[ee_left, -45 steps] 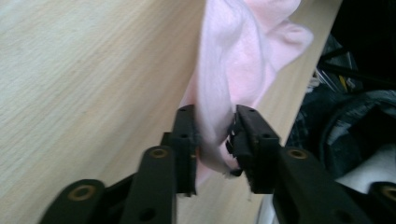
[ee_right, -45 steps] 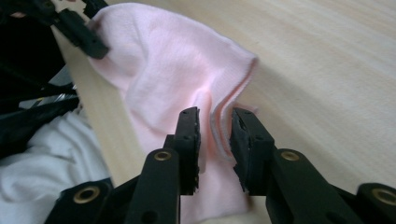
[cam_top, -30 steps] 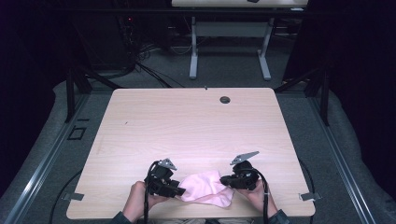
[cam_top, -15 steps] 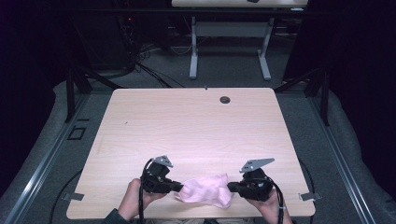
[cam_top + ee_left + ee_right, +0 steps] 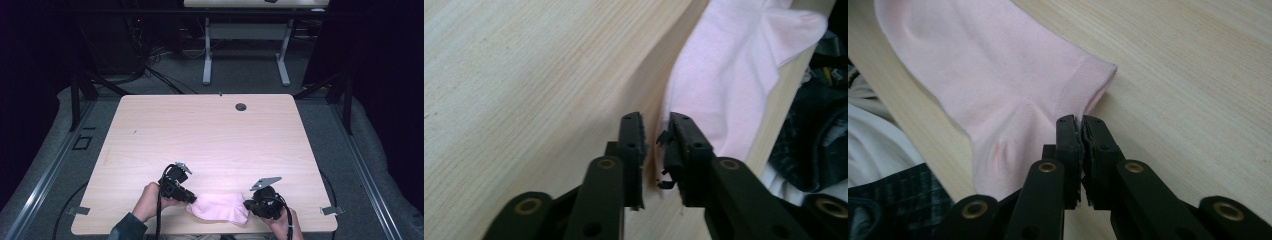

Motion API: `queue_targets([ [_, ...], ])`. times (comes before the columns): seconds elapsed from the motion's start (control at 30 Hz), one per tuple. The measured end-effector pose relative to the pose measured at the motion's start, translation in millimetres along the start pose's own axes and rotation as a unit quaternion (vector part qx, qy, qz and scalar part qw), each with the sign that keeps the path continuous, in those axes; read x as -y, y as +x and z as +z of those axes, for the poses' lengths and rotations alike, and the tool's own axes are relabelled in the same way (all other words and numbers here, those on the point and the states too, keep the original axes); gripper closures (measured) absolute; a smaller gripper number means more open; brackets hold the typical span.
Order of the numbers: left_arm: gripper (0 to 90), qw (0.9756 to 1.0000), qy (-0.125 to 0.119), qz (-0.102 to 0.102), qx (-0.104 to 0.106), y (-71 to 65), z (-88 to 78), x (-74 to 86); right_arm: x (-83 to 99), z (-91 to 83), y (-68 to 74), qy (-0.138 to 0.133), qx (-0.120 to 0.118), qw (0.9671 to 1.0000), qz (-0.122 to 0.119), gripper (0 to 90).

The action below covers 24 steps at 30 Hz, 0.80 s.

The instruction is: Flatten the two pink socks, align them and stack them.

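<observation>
The left gripper (image 5: 189, 197) sits at the left end of the pink cloth (image 5: 220, 207) near the worktop (image 5: 210, 135) front edge; its own view shows the jaws slightly apart, just reopened, soft fabric edge between them. The right gripper (image 5: 248, 205) is pinching the ribbed hem. Since the earlier frame the cloth has been stretched wider
</observation>
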<state>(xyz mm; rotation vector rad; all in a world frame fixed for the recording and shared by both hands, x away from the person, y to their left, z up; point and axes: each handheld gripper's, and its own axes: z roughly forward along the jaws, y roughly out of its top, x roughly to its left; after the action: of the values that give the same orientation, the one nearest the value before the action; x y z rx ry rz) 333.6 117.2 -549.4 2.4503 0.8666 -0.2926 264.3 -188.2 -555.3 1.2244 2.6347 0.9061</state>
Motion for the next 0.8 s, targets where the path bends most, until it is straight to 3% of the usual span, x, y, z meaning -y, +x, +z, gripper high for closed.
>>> queue_targets([
  [0.13, 58.0, 0.9997, -0.011, -0.004, -0.022, -7.7, -6.7, 6.2, 0.4, 0.5, -0.5, -0.003, 0.015, 0.9999, -0.008, 80.9],
  [0.23, 53.5, 0.9992, -0.023, 0.003, -0.032, -17.3, -13.2, 12.7, 0.0, 0.0, 2.5, 0.0, 0.025, 0.9996, -0.011, 72.3],
  [0.3, 53.1, 0.9993, -0.024, 0.005, -0.028, -22.4, -14.6, 17.4, 0.3, 0.9, 3.8, 0.003, 0.027, 0.9995, -0.015, 69.8],
  [0.4, 57.6, 0.9994, -0.023, -0.002, -0.026, -22.9, -10.3, 21.9, 0.9, 3.2, 5.8, 0.012, 0.026, 0.9995, -0.016, 72.1],
  [0.67, 86.0, 0.9987, -0.043, -0.022, -0.015, -6.4, 2.8, 30.4, 4.3, 5.5, 3.7, 0.006, 0.016, 0.9997, -0.017, 80.8],
  [0.8, 87.8, 0.9976, -0.057, -0.039, 0.007, -3.5, 4.5, 33.1, 4.9, 3.6, 2.4, 0.009, 0.024, 0.9994, -0.024, 81.8],
])
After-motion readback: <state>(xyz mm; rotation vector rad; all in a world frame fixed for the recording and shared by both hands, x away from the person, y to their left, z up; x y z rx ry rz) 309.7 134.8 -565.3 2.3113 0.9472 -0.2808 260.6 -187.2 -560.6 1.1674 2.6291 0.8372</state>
